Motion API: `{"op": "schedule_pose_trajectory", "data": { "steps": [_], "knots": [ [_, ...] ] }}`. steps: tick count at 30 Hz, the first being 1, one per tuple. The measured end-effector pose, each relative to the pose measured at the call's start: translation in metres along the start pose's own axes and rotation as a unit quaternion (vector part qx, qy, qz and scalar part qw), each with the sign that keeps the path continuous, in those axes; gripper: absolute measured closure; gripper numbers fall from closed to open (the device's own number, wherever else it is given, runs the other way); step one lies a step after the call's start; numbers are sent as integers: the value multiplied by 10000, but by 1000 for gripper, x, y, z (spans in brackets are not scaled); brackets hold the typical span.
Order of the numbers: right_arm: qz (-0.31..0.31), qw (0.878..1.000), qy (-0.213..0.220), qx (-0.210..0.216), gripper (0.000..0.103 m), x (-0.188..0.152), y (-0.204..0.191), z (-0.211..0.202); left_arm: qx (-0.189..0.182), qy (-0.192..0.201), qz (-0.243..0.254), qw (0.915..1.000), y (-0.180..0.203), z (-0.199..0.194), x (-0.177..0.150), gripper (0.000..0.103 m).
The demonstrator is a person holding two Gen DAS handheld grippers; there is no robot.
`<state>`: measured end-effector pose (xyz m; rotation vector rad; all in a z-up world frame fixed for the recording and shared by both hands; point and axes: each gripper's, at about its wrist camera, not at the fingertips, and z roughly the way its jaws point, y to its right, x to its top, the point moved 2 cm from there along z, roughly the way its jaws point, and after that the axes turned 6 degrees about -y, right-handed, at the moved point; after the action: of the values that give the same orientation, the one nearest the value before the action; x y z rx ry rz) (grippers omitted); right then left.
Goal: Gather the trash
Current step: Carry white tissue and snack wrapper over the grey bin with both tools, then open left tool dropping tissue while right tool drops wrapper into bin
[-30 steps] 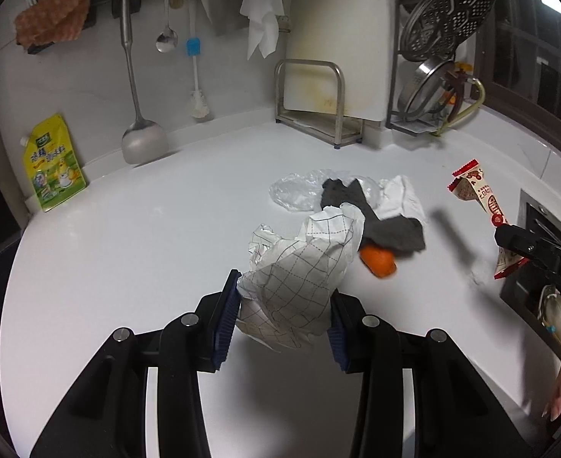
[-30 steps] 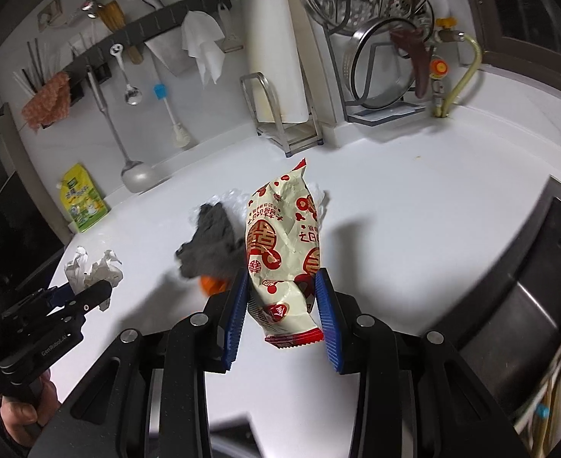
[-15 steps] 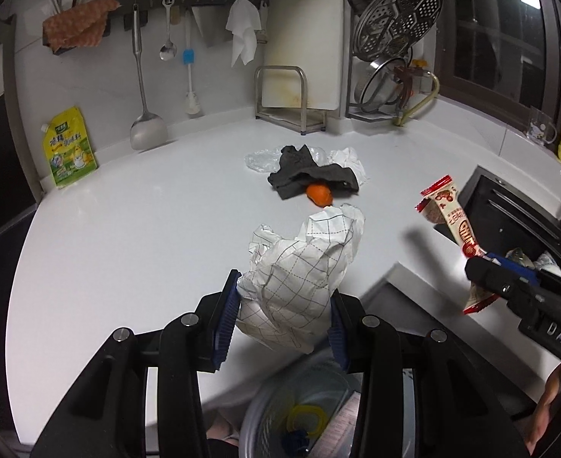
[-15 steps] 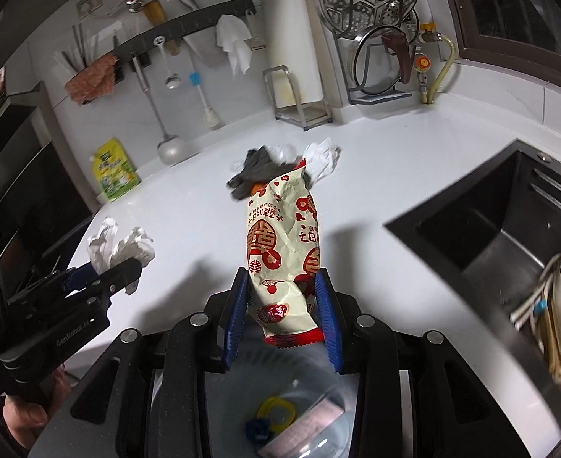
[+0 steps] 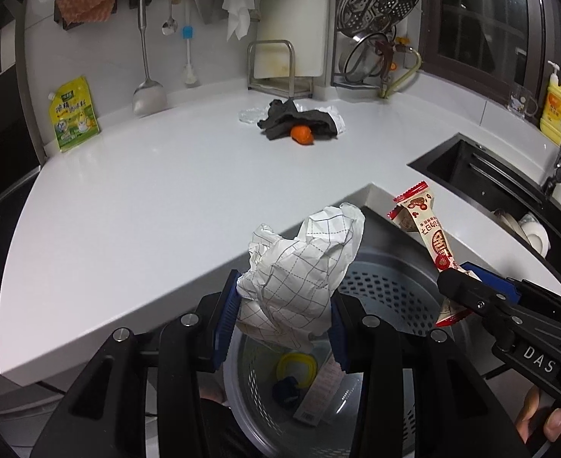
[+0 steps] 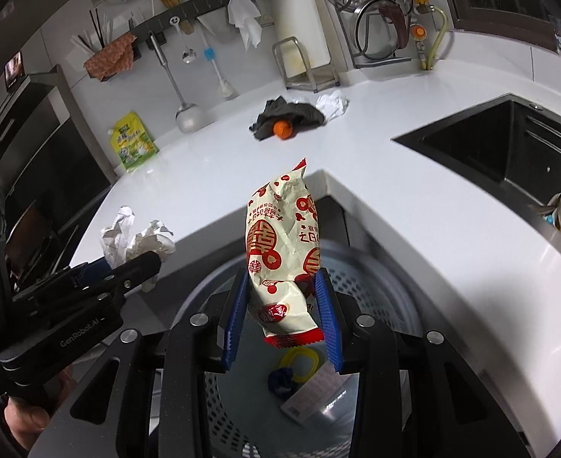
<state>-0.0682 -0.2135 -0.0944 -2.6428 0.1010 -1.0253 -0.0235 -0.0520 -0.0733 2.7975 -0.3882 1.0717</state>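
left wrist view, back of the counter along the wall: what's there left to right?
Yellow-green stand-up pouch → steel spatula with long handle → grey cloth heap with an orange fruit → bent yellow-green hose → clear glass mug → yellow pump bottle.

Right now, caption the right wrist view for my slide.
Right gripper holds snack wrapper above bin; left gripper brings crumpled paper.

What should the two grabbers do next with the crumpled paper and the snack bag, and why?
Probably open both and let go. The left gripper is pinching the crumpled checked paper, the right gripper the red-and-cream snack wrapper, and both hang over the open perforated bin, which already holds some scraps. A small dip first might keep the light paper from drifting.
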Motion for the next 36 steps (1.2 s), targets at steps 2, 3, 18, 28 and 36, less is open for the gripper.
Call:
{"op": "schedule_pose_trajectory", "data": {
  "steps": [2, 3, 18, 28, 36],
  "knots": [
    [-28, 10000, -44, -8, 68, -6, -1, 0, -25, -70, 5, 10000, 1, 2, -6, 62],
    [-27, 10000, -59, -10, 68, -10, 0, 0, -28, -106, 17, 9999, 2, 2, -9, 62],
    [6, 9995, -327, -13, 68, -31, 3, 6, 18, -220, 87, 9997, 5, 3, -25, 61],
    [5, 9989, -463, -29, 68, -33, 2, 14, 40, -311, 49, 9995, 3, 11, -29, 60],
    [39, 9983, -585, -76, 67, -34, 3, 24, 38, -406, -22, 9992, -2, 19, -31, 58]
  ]
}}
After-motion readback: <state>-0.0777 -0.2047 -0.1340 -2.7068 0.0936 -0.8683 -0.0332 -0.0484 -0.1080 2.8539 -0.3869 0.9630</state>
